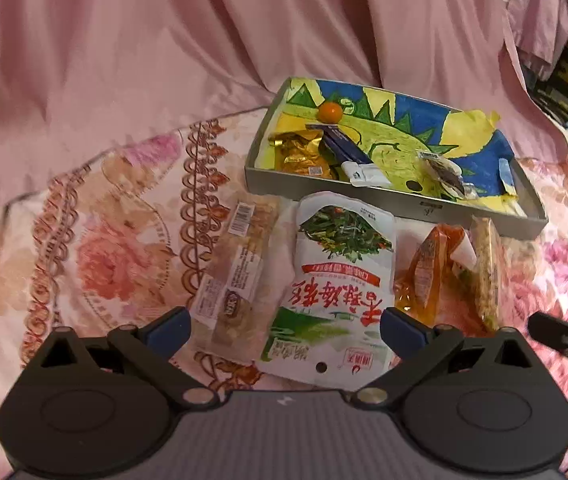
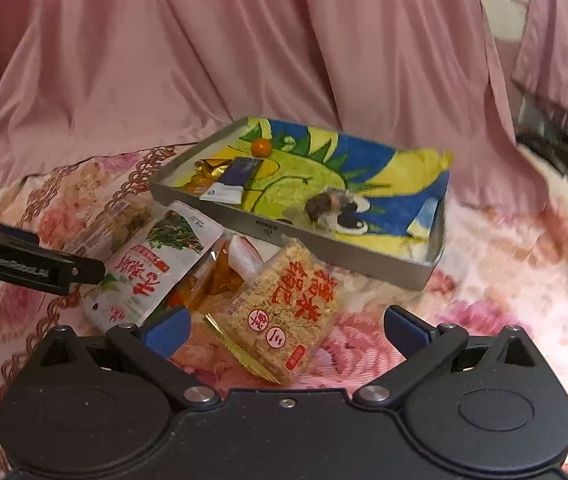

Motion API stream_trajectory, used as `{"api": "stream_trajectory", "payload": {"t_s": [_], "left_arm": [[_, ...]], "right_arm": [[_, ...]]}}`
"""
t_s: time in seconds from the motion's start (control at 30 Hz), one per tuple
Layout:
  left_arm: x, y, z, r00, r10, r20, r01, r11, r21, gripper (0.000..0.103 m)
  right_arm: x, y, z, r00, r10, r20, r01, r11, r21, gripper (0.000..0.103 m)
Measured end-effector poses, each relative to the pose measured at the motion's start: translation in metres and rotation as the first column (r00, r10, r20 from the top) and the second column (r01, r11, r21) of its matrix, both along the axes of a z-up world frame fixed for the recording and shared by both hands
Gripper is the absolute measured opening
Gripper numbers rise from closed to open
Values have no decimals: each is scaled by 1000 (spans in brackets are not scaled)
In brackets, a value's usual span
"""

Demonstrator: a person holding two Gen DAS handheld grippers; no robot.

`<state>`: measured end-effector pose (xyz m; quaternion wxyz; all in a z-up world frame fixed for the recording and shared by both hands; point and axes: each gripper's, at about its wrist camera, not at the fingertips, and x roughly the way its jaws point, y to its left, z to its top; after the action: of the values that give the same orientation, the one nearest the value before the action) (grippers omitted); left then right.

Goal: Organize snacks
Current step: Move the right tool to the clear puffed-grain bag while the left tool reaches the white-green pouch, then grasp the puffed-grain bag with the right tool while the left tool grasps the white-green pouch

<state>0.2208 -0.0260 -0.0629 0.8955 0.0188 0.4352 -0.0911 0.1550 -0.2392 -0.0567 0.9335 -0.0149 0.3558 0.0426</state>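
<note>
A grey tray [image 1: 403, 202] [image 2: 367, 264] with a bright drawn lining holds a small orange [image 1: 330, 111] [image 2: 261, 147], a gold packet [image 1: 299, 152], a dark blue packet [image 1: 345, 148] [image 2: 240, 172] and a small dark wrapped snack [image 1: 445, 174] [image 2: 325, 208]. In front of it lie a white-green pouch [image 1: 335, 280] [image 2: 156, 264], a clear biscuit pack [image 1: 236, 272], an orange packet [image 1: 427, 272] [image 2: 212, 276] and a rice-cracker pack [image 2: 287, 320] [image 1: 487, 272]. My left gripper [image 1: 284, 328] is open around the white-green pouch's near end. My right gripper [image 2: 284, 330] is open around the rice-cracker pack.
Everything rests on a pink floral bedspread [image 1: 104, 240] [image 2: 503, 272]. Pink draped cloth [image 1: 204, 40] [image 2: 244, 40] rises behind the tray. The other gripper shows at the right edge of the left wrist view [image 1: 563, 336] and at the left edge of the right wrist view [image 2: 24, 264].
</note>
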Motion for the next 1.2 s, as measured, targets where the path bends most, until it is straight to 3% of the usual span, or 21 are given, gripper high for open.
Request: {"api": "stream_trajectory", "payload": {"t_s": [0.17,0.43,0.57,0.73,0.8,0.93,1.2], "left_arm": [[12,0,-8,999,-38,-11,38,998,-49,103],[25,-13,-22,990,-139,10,140,984,-107,103],[32,-21,-32,985,-174,3,174,981,-90,103],[39,-25,-42,984,-175,-11,174,982,-74,102],[42,-24,-44,986,-168,-13,166,982,-85,100],[46,-21,-46,986,-164,-32,160,980,-121,83],[47,-17,-46,989,-126,-73,114,983,-147,77]], "right_arm": [[18,5,-19,999,5,-45,-3,998,60,102],[34,32,-43,999,33,-28,-35,997,-70,102],[39,36,-52,999,16,-28,-19,993,-119,102],[44,30,-56,999,3,-45,-6,997,-82,98],[45,28,-57,999,-2,-44,-1,997,-77,96],[48,25,-59,999,-18,-43,15,998,-58,87],[44,11,-51,995,-82,-51,84,996,39,74]]}}
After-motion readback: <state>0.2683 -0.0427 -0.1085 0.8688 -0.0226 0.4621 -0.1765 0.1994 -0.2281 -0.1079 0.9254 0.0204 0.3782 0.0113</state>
